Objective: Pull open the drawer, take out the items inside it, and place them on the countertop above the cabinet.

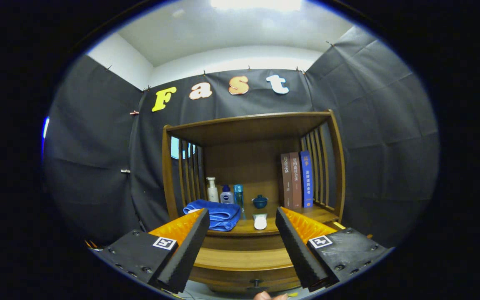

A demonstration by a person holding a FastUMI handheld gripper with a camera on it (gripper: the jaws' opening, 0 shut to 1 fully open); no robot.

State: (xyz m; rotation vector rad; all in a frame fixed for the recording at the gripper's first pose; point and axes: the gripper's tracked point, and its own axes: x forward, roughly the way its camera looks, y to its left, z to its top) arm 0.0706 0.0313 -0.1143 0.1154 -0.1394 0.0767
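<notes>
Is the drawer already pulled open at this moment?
No: the drawer sits flush in the cabinet front with its knob untouched, and the hand-held gripper hangs open ahead of it, holding nothing.

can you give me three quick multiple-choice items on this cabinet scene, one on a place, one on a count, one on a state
1. Where does the blue towel lie?
A. on the countertop, just beyond the left finger
B. on top of the books
C. inside the drawer

2. How many books stand upright at the right of the shelf?
A. one
B. three
C. five

3. How does the gripper stand?
A. shut on the drawer knob
B. shut on the towel
C. jaws open, holding nothing

Key: 1 A, the towel rests folded on the wooden top near the bottles. 2 B, three spines show side by side. 3 C, a wide gap shows between the fingers, with the drawer knob below them.
</notes>
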